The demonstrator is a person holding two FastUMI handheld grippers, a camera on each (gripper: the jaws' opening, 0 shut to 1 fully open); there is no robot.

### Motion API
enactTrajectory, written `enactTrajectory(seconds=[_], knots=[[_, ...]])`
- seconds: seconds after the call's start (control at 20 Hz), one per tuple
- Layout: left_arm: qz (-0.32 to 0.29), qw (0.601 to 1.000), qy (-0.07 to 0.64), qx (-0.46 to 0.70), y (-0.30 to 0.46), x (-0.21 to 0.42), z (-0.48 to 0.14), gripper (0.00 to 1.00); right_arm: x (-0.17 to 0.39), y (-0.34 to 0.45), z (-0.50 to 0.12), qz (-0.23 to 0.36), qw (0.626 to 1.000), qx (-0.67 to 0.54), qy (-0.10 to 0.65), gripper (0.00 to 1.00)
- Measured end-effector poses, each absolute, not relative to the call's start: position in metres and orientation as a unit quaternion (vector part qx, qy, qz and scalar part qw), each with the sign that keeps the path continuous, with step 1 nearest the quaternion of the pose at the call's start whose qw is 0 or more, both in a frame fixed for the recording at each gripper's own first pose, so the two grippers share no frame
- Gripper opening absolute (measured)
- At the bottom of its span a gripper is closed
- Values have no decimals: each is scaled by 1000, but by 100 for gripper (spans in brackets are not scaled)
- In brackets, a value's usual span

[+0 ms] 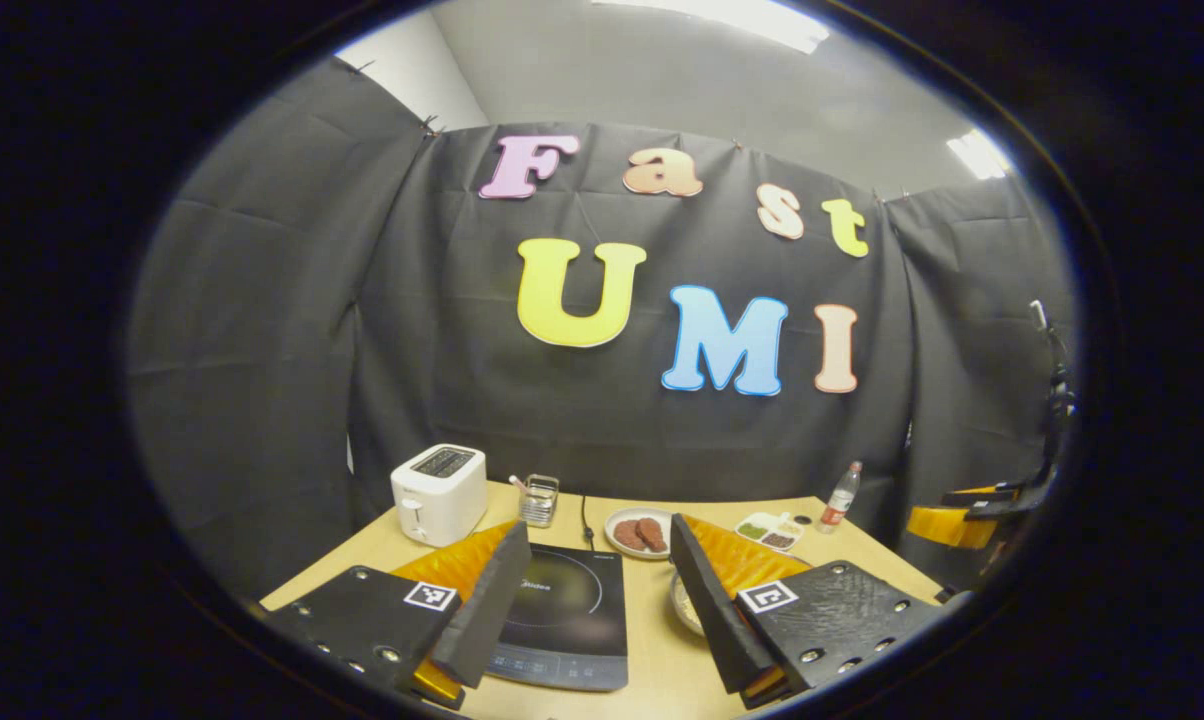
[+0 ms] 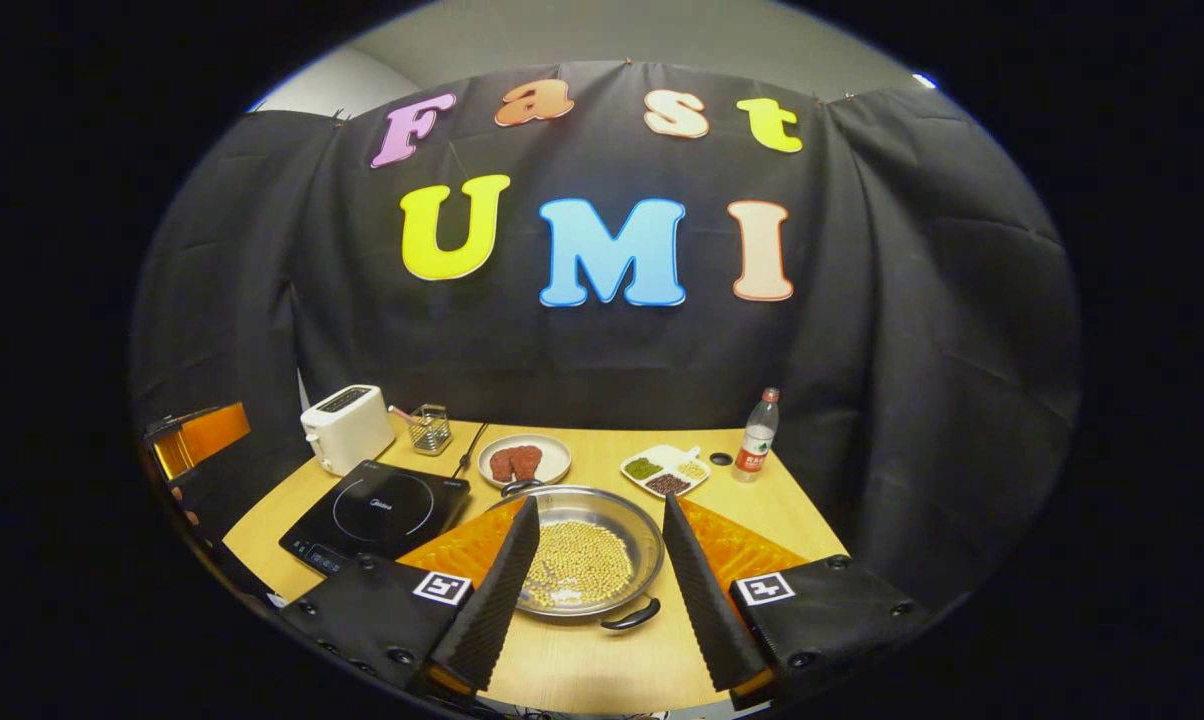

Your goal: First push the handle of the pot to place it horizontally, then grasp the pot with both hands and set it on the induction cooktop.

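A shallow steel pot (image 2: 587,590) holding yellow beans sits on the wooden table (image 2: 602,660). One dark handle (image 2: 630,615) points toward me and the other (image 2: 520,487) points away. My right gripper (image 2: 600,505) hovers open above it, its fingers flanking the pot without touching. To the pot's left lies the black induction cooktop (image 2: 377,510). In the left gripper view, my left gripper (image 1: 597,530) is open over the cooktop (image 1: 562,610), and a sliver of the pot (image 1: 684,605) peeks from behind its right finger. The right gripper (image 1: 962,515) shows at the far right edge.
A white toaster (image 2: 347,425), a small wire basket (image 2: 429,428), a plate with brown patties (image 2: 522,460), a divided dish of beans (image 2: 665,470), a bottle cap (image 2: 720,459) and a water bottle (image 2: 758,438) line the table's back. Black cloth walls surround the table.
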State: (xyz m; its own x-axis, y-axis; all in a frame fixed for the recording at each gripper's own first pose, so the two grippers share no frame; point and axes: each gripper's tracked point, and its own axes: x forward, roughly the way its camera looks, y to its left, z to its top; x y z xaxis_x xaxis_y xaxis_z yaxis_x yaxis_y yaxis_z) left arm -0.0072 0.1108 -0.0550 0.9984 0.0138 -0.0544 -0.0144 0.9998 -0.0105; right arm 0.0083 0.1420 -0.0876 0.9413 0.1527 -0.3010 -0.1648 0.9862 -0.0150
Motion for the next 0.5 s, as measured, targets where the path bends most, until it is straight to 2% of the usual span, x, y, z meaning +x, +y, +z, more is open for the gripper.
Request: enactTrajectory(seconds=[0.05,0.15,0.2,0.25,0.3,0.35,0.4,0.45,0.5], knots=[[8,1000,27,-1,113,-10,-57,86,9,143,-94,83,983,-17,160,70],[9,999,34,3,117,-14,-62,84,7,147,-108,88,980,-11,180,48],[10,999,37,2,118,-16,-66,84,10,148,-114,90,977,-9,191,42],[12,999,39,0,120,-19,-67,84,10,153,-123,97,974,-8,206,26],[13,999,40,-2,120,-22,-70,84,11,154,-133,97,970,-12,222,21],[15,999,43,-4,121,-23,-72,89,9,153,-139,100,967,-12,235,20],[22,999,49,-8,125,-24,-76,84,9,153,-146,98,964,-12,246,14],[25,998,50,-14,126,-24,-77,84,10,153,-151,103,961,-10,258,0],[27,998,51,-17,126,-25,-79,84,18,160,-167,112,956,-5,271,6]])
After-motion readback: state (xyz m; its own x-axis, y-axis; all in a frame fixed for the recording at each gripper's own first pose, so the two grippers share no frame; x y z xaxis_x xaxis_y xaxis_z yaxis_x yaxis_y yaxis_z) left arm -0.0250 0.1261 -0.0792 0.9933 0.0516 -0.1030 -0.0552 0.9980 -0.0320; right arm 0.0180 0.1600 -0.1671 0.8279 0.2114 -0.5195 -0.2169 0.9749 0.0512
